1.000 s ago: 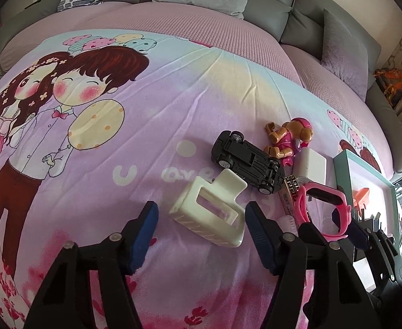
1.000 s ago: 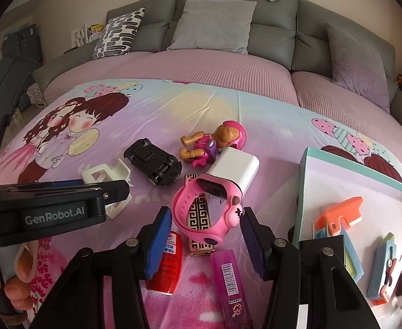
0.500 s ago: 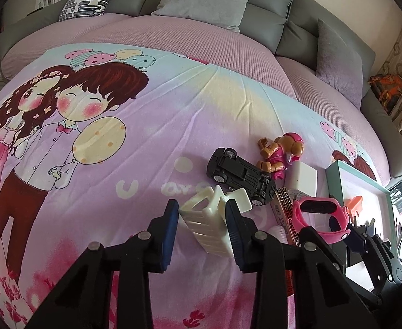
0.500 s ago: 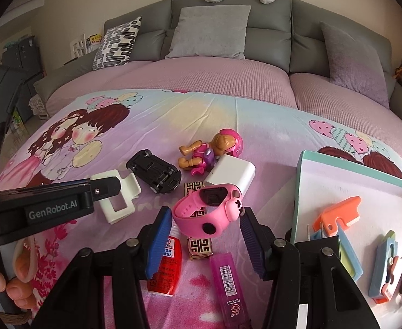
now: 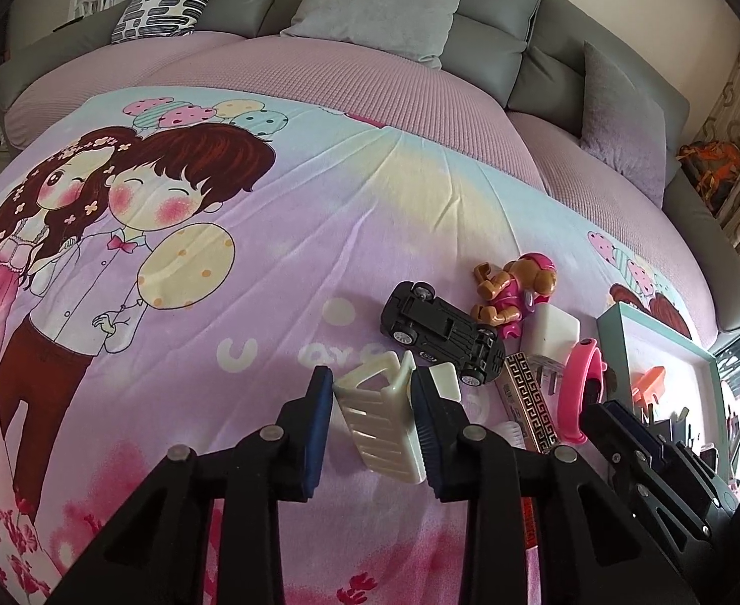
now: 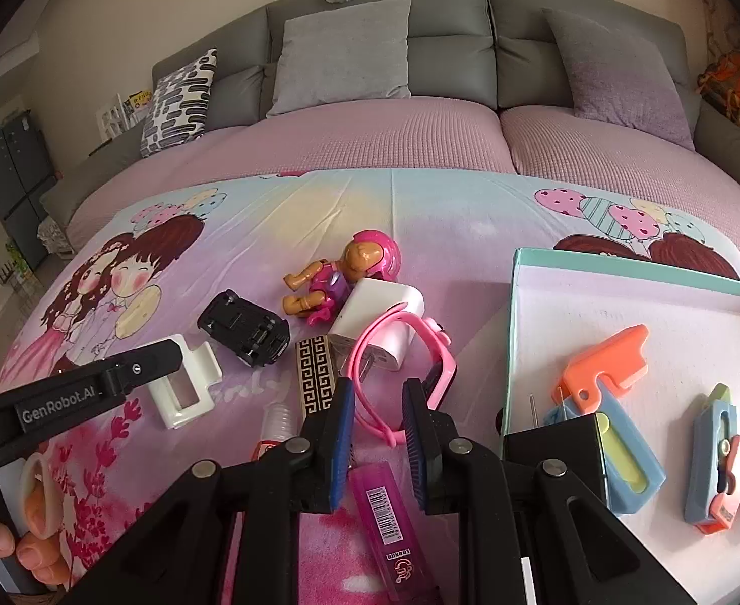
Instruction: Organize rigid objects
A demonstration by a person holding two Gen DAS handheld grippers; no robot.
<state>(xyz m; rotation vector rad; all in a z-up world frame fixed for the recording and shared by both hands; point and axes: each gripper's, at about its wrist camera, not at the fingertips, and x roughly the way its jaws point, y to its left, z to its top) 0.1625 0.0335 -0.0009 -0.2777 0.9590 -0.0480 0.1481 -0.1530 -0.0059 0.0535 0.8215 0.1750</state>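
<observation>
Your bed [image 5: 350, 212] carries a printed blanket [image 5: 279, 262]; near its right edge sits a teal-rimmed tray [image 6: 516, 333] holding small cutters. Just left of the tray lie a black car [image 5: 440, 333], a charger [image 6: 375, 312] and a dog figure [image 6: 340, 277]. Your left gripper [image 5: 372, 423] has just closed and clamps the cream hair clip [image 5: 380, 418]. Your right gripper [image 6: 377, 428] has just closed on the pink watch [image 6: 400, 368], pinching its band.

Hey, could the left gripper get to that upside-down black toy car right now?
Probably not yet: the left gripper is clamped on the cream hair claw. The black toy car lies just beyond, nothing between them.
</observation>
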